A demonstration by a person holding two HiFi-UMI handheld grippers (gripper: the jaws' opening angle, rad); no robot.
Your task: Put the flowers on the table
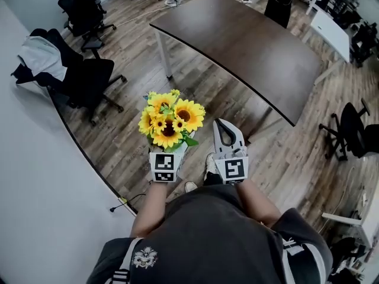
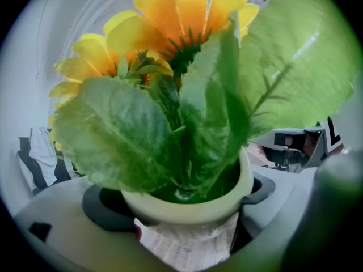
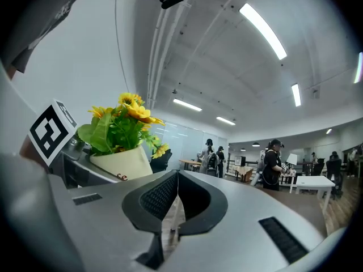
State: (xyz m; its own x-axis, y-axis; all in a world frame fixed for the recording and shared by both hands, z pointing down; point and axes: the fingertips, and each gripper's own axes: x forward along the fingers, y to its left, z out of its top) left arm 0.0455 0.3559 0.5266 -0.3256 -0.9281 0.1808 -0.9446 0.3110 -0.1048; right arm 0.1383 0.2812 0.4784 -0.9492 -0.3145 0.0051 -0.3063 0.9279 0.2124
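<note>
A bunch of yellow sunflowers (image 1: 170, 118) with green leaves stands in a small cream pot (image 2: 190, 207). My left gripper (image 1: 173, 147) is shut on the pot, a jaw on each side of it, and holds it upright above the wooden floor. The leaves (image 2: 170, 129) fill most of the left gripper view. My right gripper (image 1: 224, 126) hovers just right of the flowers, shut and empty, its jaws meeting (image 3: 177, 179). From the right gripper view the pot (image 3: 122, 162) shows to the left. The dark brown table (image 1: 243, 46) lies ahead, some way off.
Black office chairs (image 1: 89, 78) stand to the left, one with a jacket (image 1: 41, 58) over it. A white wall (image 1: 35, 176) runs along the left. Another chair (image 1: 349, 129) is at the right, and a white desk (image 1: 331, 31) with a person (image 1: 281, 2) beyond the table.
</note>
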